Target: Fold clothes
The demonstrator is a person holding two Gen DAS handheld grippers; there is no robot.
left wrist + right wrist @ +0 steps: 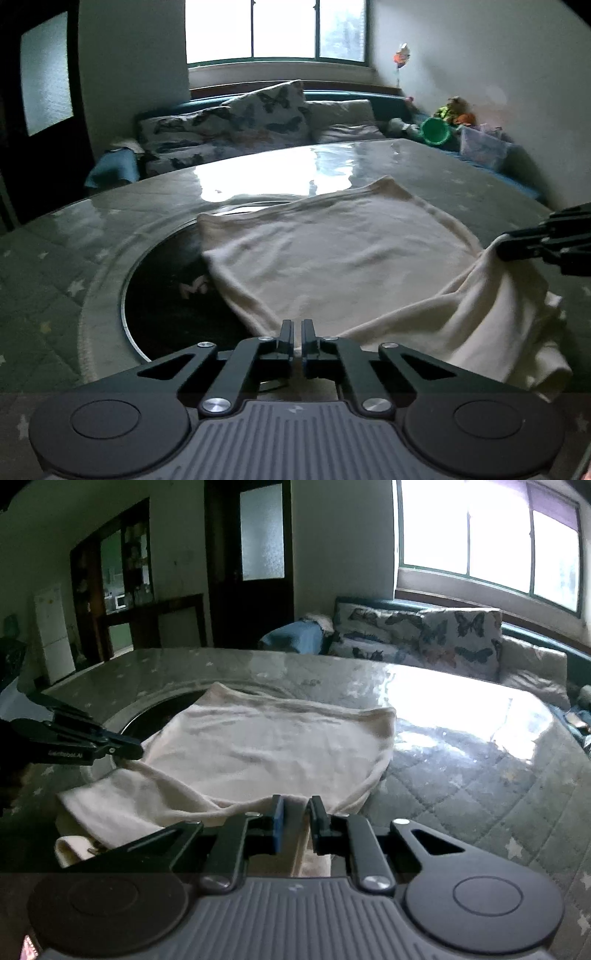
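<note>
Nearest us, in the left wrist view, we hold the left gripper (297, 334) with its jaws drawn almost together, pinching the near hem of the cream garment (343, 258). In the right wrist view, our right gripper (296, 812) has its jaws set a little wider, yet cream fabric passes between them and is clamped there. Between the two grips the near edge of the garment is raised off the surface and hangs in loose folds, with a bunched portion drooping toward the table edge on the left side of the right wrist view. Beyond our grippers, the rest of the garment lies spread fairly flat on the table (480, 177), which carries a quilted, star-patterned cover under a glossy sheet. The cloth partly overlies a dark circular inset (162, 302) in the tabletop. Farther back, we note a sofa with butterfly-print cushions (258, 114) just behind the table, a green bucket (436, 129) and toys at its right end, and a bright window (277, 29) on the far wall.
</note>
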